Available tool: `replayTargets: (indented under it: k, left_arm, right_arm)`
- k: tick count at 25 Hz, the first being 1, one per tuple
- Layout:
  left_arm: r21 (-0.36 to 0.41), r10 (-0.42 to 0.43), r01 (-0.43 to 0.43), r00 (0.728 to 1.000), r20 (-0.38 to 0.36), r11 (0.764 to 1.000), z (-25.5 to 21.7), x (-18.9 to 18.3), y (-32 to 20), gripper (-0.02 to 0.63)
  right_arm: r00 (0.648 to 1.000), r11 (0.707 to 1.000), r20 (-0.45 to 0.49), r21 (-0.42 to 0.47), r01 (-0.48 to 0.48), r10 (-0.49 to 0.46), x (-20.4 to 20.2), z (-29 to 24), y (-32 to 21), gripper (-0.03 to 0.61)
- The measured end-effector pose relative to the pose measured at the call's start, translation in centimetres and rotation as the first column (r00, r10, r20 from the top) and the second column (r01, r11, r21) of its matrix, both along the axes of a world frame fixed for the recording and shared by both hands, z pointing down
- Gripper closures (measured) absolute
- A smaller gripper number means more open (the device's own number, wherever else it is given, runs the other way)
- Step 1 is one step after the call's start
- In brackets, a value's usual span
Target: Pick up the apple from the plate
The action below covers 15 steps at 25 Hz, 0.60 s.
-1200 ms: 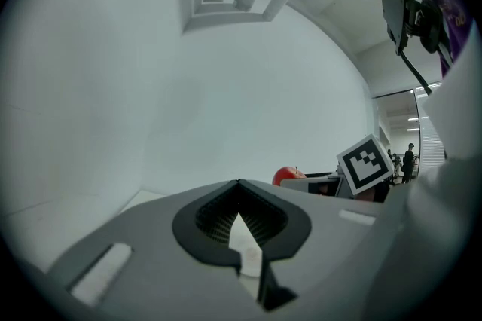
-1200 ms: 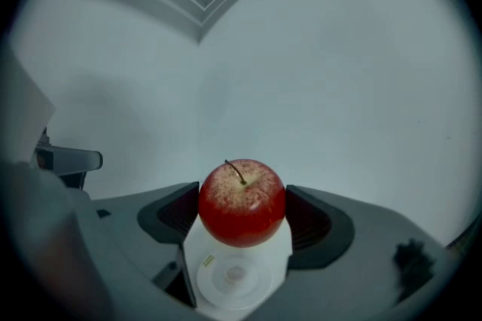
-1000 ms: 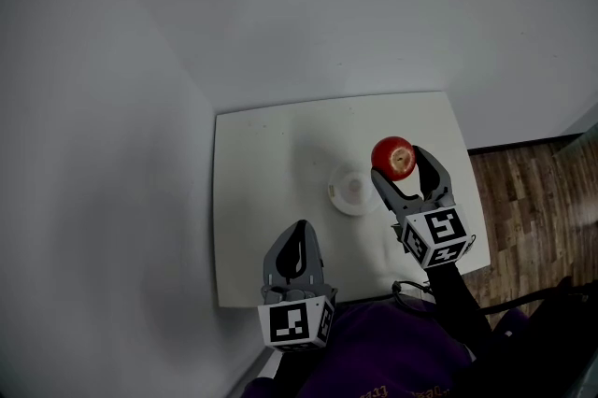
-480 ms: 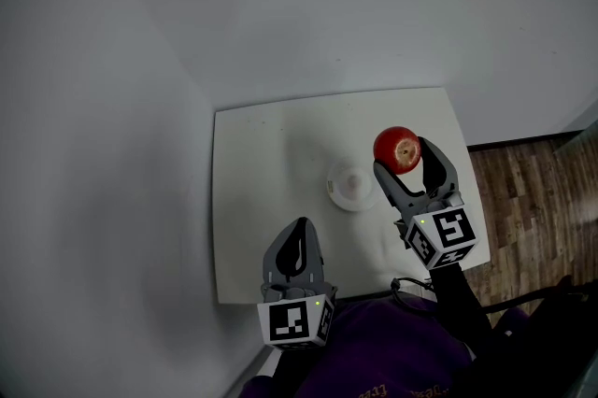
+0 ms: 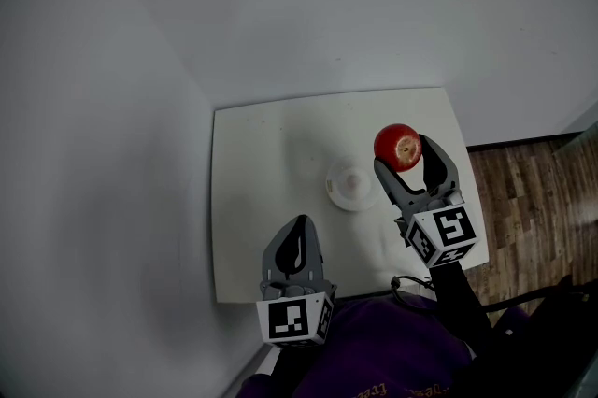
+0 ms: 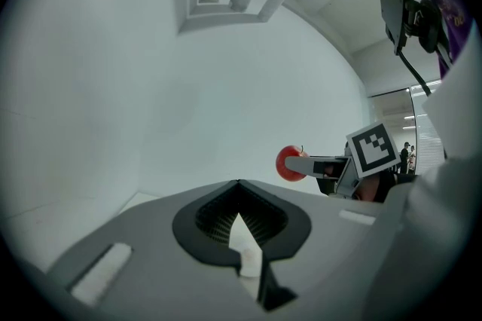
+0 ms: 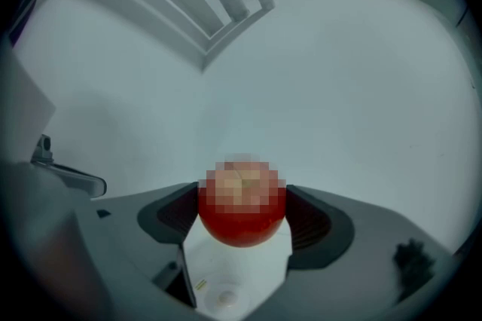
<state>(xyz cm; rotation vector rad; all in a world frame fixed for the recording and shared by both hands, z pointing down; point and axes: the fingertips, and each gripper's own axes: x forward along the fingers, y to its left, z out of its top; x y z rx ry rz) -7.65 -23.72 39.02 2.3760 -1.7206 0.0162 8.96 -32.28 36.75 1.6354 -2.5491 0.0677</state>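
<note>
A red apple (image 5: 397, 147) is held in the air above the white table (image 5: 271, 200), with my right gripper (image 5: 404, 155) shut on it from both sides. The apple (image 7: 242, 218) fills the space between the jaws in the right gripper view, and the small white plate (image 7: 226, 295) shows far below it. In the head view this plate (image 5: 352, 185) sits bare at the table's middle, left of the apple. My left gripper (image 5: 297, 242) hovers near the table's front edge, shut and holding nothing. The left gripper view catches the apple (image 6: 288, 163) off to the right.
White walls close in behind and to the left of the table. Wooden floor (image 5: 533, 200) lies to its right. The person's purple sleeve (image 5: 392, 359) is at the front edge.
My right gripper has lifted the apple a little higher and slightly right, away from the plate. The left gripper has stayed where it was.
</note>
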Motion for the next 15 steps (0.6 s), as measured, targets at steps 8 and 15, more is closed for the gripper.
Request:
replayTargets:
  k: [8, 15]
  left_arm:
    - [0.006, -0.004, 0.004, 1.0, -0.001, 1.0, -0.27, -0.02, -0.09, 0.606]
    - [0.008, -0.008, 0.008, 1.0, -0.003, 1.0, -0.43, -0.05, -0.01, 0.606]
  right_arm:
    - [1.0, 1.0, 0.016, 0.026, -0.004, 0.004, -0.01, -0.48, -0.22, 0.221]
    - [1.0, 0.999, 0.012, 0.035, -0.007, 0.007, -0.02, -0.83, -0.25, 0.221]
